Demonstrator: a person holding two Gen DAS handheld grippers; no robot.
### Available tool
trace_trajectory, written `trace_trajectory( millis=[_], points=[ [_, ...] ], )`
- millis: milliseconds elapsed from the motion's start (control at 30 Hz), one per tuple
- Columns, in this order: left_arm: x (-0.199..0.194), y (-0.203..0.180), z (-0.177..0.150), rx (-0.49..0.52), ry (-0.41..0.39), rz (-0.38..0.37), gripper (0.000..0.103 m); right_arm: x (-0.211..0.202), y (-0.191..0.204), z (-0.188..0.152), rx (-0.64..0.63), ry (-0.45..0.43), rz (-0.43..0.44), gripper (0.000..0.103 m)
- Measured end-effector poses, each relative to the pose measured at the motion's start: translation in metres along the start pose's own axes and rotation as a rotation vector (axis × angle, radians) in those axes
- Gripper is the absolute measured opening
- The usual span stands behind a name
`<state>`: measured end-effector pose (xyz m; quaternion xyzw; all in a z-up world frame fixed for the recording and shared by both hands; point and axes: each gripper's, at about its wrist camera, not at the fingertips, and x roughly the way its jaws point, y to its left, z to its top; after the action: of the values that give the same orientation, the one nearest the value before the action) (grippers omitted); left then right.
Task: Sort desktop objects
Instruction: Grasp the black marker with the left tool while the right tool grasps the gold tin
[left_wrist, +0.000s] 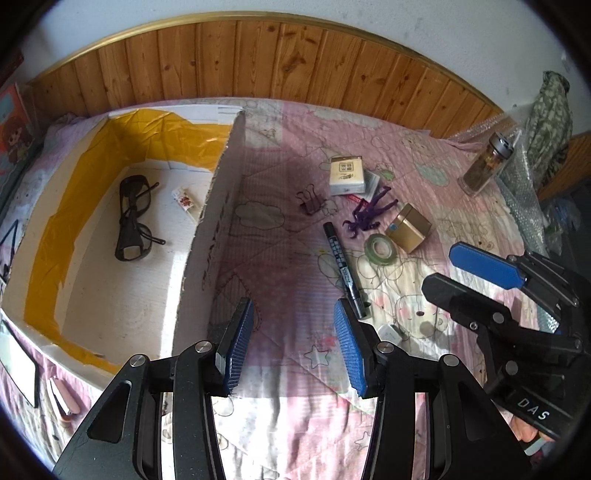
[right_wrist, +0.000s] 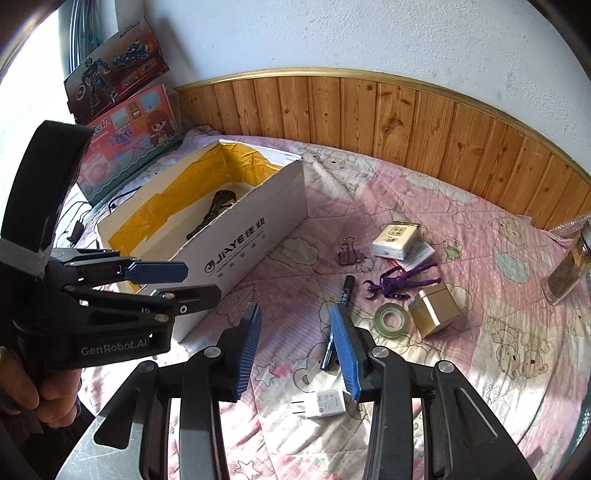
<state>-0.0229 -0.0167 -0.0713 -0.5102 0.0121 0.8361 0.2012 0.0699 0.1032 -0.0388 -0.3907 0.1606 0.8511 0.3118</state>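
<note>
Both wrist views look down and forward from close above the bedspread, sharing the box and scattered objects

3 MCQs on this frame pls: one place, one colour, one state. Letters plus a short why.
1. Where are the sunglasses?
A. inside the white box
B. on the quilt beside the marker
C. in the right tool

2. What colour is the toy figure?
A. green
B. purple
C. red

3. What state is the left tool in?
A. shut on the marker
B. shut on nothing
C. open, holding nothing

Key: 1 A, they lie on the box floor. 2 B, its limbs are purple, next to the tape roll. 3 C, quilt shows between its blue pads.
</note>
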Motion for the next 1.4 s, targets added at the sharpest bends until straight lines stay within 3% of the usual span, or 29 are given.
trace_trajectory(
  millis=[233, 333, 500, 633, 900, 1133, 1200, 1233, 1267, 1400],
  points=[
    [0.043, -0.019, 0.001, 0.007, 0.073, -0.054, 0.048, 0.008, -0.044, 0.007, 0.061, 0.015, -0.060, 0.042],
    [0.060, -0.024, 0.003, -0.009, 0.094, -0.079, 0.048, 0.011, -0.065, 0.007, 0.078, 0.023, -0.121, 0.051],
    [0.086, -0.034, 0.011, -0.021, 0.107, -0.113, 0.048, 0.028, -0.103, 0.005, 0.120, 0.063, -0.179, 0.054],
    [0.111, -0.042, 0.018, -0.018, 0.111, -0.107, 0.048, 0.054, -0.128, -0.002, 0.127, 0.110, -0.214, 0.064],
    [0.155, -0.050, 0.017, -0.021, 0.125, -0.076, 0.048, 0.103, -0.159, -0.021, 0.111, 0.192, -0.232, 0.065],
    [0.158, -0.057, 0.021, 0.011, 0.051, -0.045, 0.048, 0.118, -0.164, -0.019, 0.085, 0.163, -0.202, 0.066],
    [0.158, -0.056, 0.021, 0.017, 0.040, -0.041, 0.045, 0.120, -0.165, -0.020, 0.086, 0.156, -0.178, 0.063],
    [0.158, -0.056, 0.021, 0.022, 0.035, -0.029, 0.037, 0.120, -0.166, -0.021, 0.094, 0.154, -0.151, 0.053],
    [0.158, -0.055, 0.022, 0.026, 0.033, -0.013, 0.026, 0.120, -0.166, -0.021, 0.100, 0.157, -0.143, 0.053],
    [0.158, -0.044, 0.025, -0.017, 0.043, -0.031, 0.014, 0.117, -0.165, -0.021, 0.125, 0.176, -0.128, 0.052]
  ],
)
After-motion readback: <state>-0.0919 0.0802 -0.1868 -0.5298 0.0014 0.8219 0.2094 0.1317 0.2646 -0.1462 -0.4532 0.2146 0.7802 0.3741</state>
